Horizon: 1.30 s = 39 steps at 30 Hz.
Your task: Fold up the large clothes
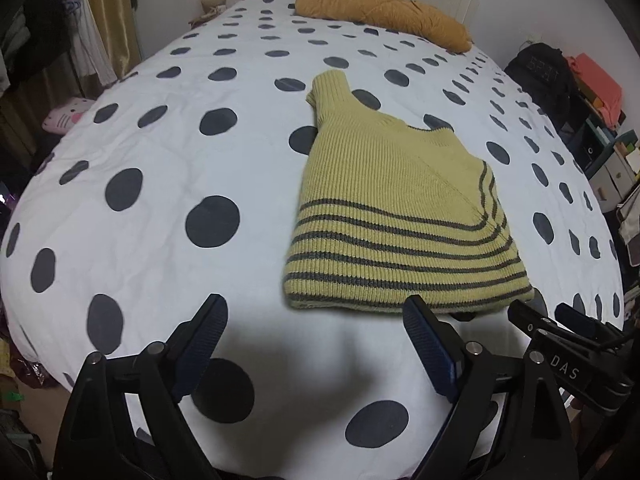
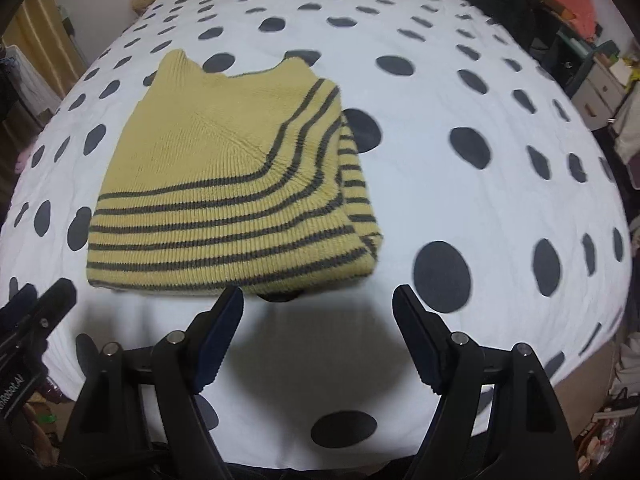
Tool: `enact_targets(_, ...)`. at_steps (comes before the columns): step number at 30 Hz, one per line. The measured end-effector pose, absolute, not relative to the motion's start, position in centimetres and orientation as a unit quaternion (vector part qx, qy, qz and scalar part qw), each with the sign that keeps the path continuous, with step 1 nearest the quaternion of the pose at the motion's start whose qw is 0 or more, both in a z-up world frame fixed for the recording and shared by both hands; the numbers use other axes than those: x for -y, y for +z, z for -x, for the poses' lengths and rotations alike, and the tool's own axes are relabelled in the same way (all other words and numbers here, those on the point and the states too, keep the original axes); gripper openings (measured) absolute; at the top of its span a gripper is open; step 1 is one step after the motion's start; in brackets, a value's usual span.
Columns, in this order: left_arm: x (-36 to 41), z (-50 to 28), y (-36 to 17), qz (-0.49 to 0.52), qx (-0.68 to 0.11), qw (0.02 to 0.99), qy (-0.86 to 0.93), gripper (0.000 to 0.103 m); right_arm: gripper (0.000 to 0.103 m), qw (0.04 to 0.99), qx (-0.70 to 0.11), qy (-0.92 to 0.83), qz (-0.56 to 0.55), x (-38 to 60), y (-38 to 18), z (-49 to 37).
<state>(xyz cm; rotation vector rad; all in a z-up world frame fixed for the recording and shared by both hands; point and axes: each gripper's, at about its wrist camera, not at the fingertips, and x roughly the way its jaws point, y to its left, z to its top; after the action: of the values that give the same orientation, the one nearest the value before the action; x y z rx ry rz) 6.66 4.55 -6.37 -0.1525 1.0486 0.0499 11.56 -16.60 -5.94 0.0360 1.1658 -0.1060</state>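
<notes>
You have before you: one bed (image 1: 168,152), under one white cover with dark dots. One folded yellow sweater (image 1: 384,208) with dark stripes, lying on it. One mustard pillow (image 1: 380,10) at the far end. Two grippers, left gripper (image 1: 316,344) and right gripper (image 2: 318,336), two fingers (image 1: 204,340) each, four in all. One black backpack (image 1: 540,76) beside the bed. One pink plush (image 1: 66,116) on the other side.
</notes>
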Motion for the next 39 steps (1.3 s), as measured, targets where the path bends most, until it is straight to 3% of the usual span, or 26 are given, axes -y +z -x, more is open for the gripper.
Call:
enact_targets(11, -3.2, -4.0, -2.5, 0.059, -0.484, 0.873, 0.012, 0.1, 0.078, 0.82, -0.572, -0.017, -0.016, 14.7, -2.9, -8.9)
enact_targets(39, -4.1, -3.0, -2.4, 0.077, -0.492, 0.867, 0.029, 0.1, 0.078, 0.816, -0.577, -0.008, -0.042, 14.5, -2.6, -7.6)
